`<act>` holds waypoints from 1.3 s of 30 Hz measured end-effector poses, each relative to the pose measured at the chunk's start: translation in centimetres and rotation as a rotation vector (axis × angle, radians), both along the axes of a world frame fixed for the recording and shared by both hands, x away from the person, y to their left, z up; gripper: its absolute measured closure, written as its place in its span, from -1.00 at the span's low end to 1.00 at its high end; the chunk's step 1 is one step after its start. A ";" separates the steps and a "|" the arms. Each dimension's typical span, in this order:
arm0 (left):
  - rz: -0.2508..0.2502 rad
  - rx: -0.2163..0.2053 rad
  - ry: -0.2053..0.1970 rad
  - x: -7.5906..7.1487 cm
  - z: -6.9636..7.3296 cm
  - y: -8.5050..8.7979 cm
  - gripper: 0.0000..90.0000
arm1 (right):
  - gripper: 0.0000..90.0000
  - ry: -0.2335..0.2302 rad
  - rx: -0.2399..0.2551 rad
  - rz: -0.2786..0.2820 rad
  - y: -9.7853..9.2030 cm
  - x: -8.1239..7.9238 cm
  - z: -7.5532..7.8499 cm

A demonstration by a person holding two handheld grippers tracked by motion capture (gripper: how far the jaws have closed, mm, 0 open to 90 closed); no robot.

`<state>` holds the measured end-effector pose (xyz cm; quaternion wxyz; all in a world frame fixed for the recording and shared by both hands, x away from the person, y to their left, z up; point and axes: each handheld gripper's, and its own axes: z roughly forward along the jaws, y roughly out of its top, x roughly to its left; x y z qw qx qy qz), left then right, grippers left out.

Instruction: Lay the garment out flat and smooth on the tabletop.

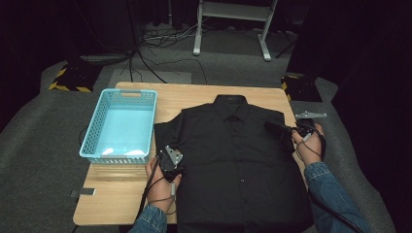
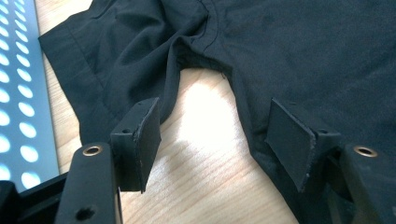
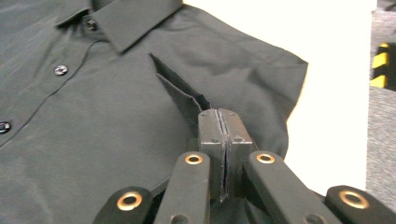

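Pinching a raised shirt fold, the right tool is closed; the left tool gapes wide, empty.

One black shirt lies on the one wooden table. One blue basket stands on the table, just left of the shirt. Two grippers are in play: the left gripper at the shirt's left edge and the right gripper at its right shoulder. Two hands hold them, the left hand and the right hand. One white stand is on the floor beyond the table.
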<state>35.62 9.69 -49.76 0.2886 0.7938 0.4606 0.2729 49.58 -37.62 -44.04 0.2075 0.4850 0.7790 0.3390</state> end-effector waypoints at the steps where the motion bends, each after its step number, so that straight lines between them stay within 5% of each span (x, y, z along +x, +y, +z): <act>1: 0.001 -0.002 -0.002 0.1 0.0 -0.1 -0.22 | 0.98 -0.004 0.005 -0.011 -0.5 -0.1 0.1; 14: -0.008 0.011 -0.010 0.9 0.0 -1.2 -0.22 | 0.99 -0.037 0.051 -0.163 -6.1 -2.3 0.1; 32: -0.011 -0.019 -0.045 1.1 1.1 -1.7 -0.26 | 0.96 -0.015 0.061 -0.370 -12.3 -6.0 -1.4; 36: -0.001 -0.025 -0.058 1.1 1.5 -1.4 -0.26 | 0.33 -0.037 0.061 -0.446 -12.8 -6.8 -1.3; 39: 0.000 -0.022 -0.058 1.1 1.8 -1.3 -0.27 | 0.01 -0.072 0.043 -0.445 -12.5 -7.1 -1.0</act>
